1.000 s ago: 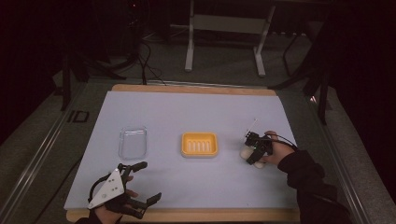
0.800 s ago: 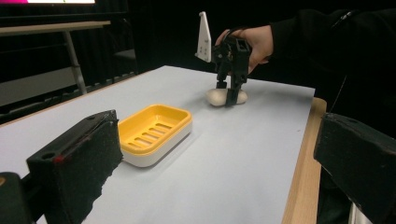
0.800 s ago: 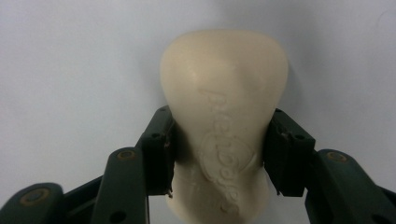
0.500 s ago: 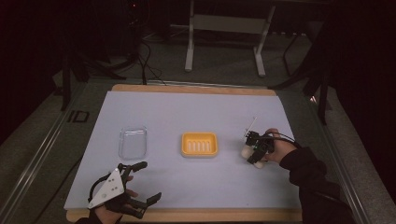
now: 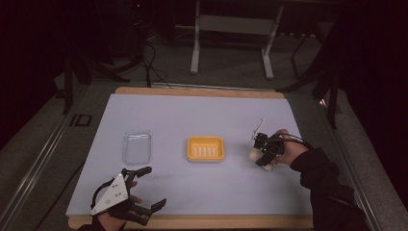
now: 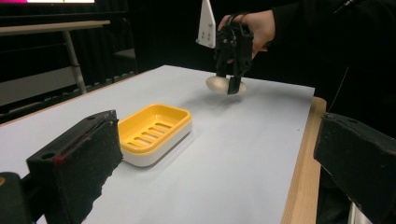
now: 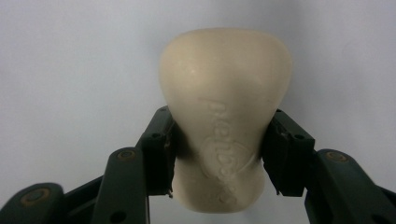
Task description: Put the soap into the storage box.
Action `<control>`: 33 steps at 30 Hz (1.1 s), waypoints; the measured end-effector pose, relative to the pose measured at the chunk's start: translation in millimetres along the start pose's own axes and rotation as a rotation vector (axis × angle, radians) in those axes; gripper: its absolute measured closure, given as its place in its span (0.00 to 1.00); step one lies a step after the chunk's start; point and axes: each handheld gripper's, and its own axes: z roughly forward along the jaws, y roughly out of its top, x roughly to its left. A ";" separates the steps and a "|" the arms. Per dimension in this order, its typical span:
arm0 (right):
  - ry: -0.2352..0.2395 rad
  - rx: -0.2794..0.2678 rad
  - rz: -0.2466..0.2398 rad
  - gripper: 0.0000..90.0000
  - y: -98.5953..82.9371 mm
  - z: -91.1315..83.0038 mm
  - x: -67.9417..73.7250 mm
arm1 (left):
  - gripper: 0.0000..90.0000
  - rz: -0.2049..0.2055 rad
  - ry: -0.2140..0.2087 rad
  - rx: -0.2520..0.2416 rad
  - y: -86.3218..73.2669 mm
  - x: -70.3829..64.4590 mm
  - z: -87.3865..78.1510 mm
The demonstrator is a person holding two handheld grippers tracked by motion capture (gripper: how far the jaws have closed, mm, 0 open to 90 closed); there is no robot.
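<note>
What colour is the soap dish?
The soap dish is yellow on top with a white base, clearest in the left gripper view.

place: lab/studio | cues: paper-covered table (image 5: 144, 110); dark surround; floor cables (image 5: 154, 67); metal stand legs (image 5: 195, 48)

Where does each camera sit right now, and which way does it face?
High view: above the near table edge, looking forward and down; both hands enter below.
Left gripper view: on the left gripper, facing the soap dish; own open fingers.
Right gripper view: looking down its fingers clamping the soap.
Shared: soap.
</note>
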 end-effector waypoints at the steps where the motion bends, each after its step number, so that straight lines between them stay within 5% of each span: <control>1: -0.001 -0.001 -0.018 0.56 0.2 -1.9 1.1 | 0.01 0.000 0.000 0.000 0.0 0.0 0.0; 21: -0.018 -0.136 -0.179 0.56 19.5 -39.2 16.3 | 0.01 0.001 -0.003 0.006 -0.5 -0.1 1.3; 33: -0.003 -0.151 -0.229 0.56 38.0 -49.5 22.2 | 0.01 0.004 -0.002 0.009 -0.6 -0.3 1.9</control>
